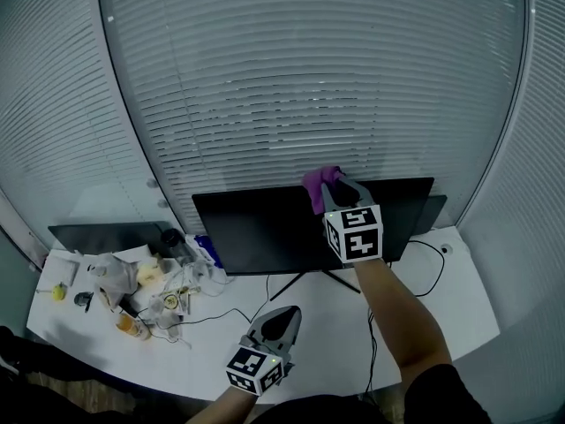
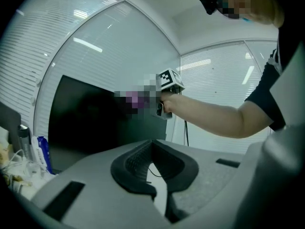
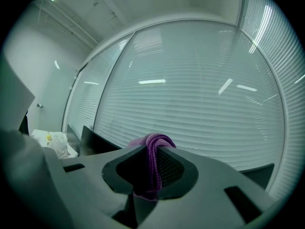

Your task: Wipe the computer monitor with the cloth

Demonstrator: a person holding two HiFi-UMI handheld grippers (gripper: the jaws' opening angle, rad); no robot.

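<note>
Monitor from right hand-held gripper (image 1: pixel 334 189): the monitor (image 1: pixel 265 223) lies just below and ahead of it. Most of the screen stretches to its left, with a short stretch to its right.
Long axis: we read it as running side to side, so we judge the wipe should sweep leftward and down.
Nearer hand: the right. The left hand-held gripper (image 1: pixel 284 314) hangs low over the bench (image 1: pixel 441 299), well short of the screen.
Right grip: its jaws are pinched on the purple cloth (image 3: pixel 152 163), which bunches past the tips at the monitor's top edge. We cannot tell whether it presses the screen.
Left grip: its jaws are pressed together, with nothing between them.
</note>
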